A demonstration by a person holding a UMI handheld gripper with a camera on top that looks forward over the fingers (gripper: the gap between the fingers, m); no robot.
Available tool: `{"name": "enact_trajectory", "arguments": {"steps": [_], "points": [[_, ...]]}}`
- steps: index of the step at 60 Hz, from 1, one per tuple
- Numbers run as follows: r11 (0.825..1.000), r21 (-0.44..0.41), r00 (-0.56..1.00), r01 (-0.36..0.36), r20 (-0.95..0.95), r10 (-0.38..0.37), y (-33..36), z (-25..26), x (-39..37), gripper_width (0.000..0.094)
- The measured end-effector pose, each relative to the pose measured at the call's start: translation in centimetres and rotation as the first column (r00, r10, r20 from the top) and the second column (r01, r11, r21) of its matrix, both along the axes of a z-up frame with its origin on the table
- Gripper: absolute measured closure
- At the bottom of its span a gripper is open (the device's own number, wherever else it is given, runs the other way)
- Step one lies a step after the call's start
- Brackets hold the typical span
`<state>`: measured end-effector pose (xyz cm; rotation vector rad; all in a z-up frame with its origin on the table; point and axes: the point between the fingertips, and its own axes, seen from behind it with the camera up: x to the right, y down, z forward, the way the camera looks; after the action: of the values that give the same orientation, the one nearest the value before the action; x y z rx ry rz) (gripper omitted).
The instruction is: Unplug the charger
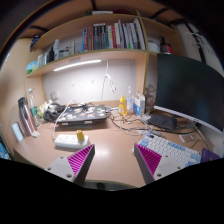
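Observation:
My gripper (113, 160) is open and empty, its two magenta pads wide apart above the bare wooden desk (110, 140). A white power strip (68, 142) lies on the desk just ahead of the left finger, with a small yellow-topped plug or charger (80, 135) standing on its right end. Dark cables (125, 124) trail across the desk beyond the fingers. Nothing stands between the fingers.
A dark monitor (185, 88) stands at the right with a white keyboard (175, 150) in front of it by the right finger. A black device (78, 113), bottles (124, 104) and clutter line the back. Shelves of books (115, 36) hang above.

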<state>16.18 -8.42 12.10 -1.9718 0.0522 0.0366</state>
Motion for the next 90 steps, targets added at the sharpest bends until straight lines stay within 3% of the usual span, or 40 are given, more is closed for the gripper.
{"name": "enact_trajectory", "arguments": {"steps": [19, 46, 58, 65, 66, 69, 71, 74, 90], "points": [[1.0, -0.02, 1.0, 0.005, 0.003, -0.005, 2.5, -1.1, -0.3, 0.0057], [0.988, -0.011, 0.988, -0.155, -0.028, 0.154, 12.3, -4.6, -12.2, 0.0067], [0.992, -0.03, 0.992, -0.126, 0.012, 0.127, 17.5, -7.4, -14.9, 0.0091], [0.993, -0.08, 0.995, -0.09, 0.029, 0.093, 18.5, -9.8, -14.9, 0.0216], [0.993, -0.083, 0.995, -0.089, 0.029, 0.092, 18.4, -9.9, -14.9, 0.0189], [0.993, -0.067, 0.995, -0.101, 0.015, 0.102, 18.6, -9.8, -15.5, 0.0347], [0.994, -0.059, 0.995, -0.097, 0.025, 0.099, 18.6, -9.7, -15.3, 0.0376], [0.994, -0.054, 0.995, -0.09, 0.045, 0.093, 18.8, -9.6, -15.2, 0.0619], [0.996, -0.021, 0.995, -0.085, 0.051, 0.086, 19.0, -9.1, -15.2, 0.0776]]}}
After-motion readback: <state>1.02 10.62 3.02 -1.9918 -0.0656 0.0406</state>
